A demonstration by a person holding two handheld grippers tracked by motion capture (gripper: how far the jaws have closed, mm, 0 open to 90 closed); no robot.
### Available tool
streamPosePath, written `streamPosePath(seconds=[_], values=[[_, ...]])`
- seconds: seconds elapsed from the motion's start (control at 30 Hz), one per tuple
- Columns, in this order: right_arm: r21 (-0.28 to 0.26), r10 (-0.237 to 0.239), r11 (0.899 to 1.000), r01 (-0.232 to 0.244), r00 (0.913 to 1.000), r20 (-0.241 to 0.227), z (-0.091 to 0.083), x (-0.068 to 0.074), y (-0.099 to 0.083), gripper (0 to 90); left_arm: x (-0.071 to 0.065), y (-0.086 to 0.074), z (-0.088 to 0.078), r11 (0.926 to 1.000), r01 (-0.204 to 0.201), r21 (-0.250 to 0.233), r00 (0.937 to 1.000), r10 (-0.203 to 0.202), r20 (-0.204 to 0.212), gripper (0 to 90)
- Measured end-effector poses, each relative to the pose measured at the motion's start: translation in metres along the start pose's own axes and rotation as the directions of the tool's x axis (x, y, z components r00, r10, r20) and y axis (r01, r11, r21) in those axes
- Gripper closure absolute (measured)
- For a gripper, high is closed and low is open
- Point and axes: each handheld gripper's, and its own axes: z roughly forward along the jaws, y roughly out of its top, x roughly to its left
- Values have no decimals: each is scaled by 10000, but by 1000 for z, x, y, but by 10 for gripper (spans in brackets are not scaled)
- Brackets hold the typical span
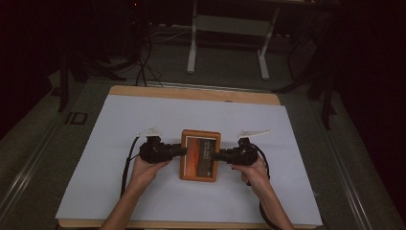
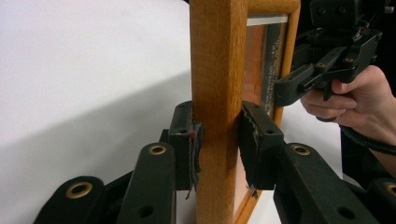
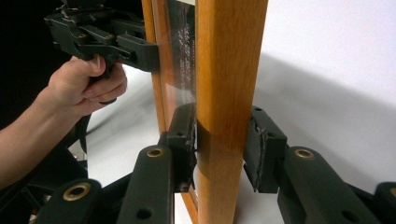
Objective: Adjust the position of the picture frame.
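The rectangular orange-brown wooden picture frame [image 1: 200,155] with its glazed dark print sits mid-sheet on the white table cover [image 1: 119,124]: stiff, light-looking, but the glass makes it fragile, so the solid side rails are the place to take it. The left gripper [image 2: 217,144] is clamped on one rail. The right gripper [image 3: 222,149] straddles the opposite rail, one pad touching, the other with a sliver of gap, not fully clamped.

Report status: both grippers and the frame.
Left gripper shut on wooden picture frame. Right gripper straddles opposite side, one pad apart. White mat bare around it.
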Motion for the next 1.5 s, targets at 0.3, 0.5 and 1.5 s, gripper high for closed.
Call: streamPosePath(seconds=[0.3, 0.5, 1.5], values=[[26, 18, 10000, -19, 9993, 361, 4, -2, 1, 639, 0, 0, 2, 10000, 85, -20, 9997, -85, -224, 683], [-108, 136, 9999, -129, 9970, 768, 8, 0, 2, 619, 1, 0, 3, 9999, 146, 11, 9992, -146, -371, 678], [35, 1789, 9827, -1853, 9534, 2428, 28, -21, 1, 569, 38, -7, 32, 9864, 1498, 683, 9867, -1448, -738, 562]])
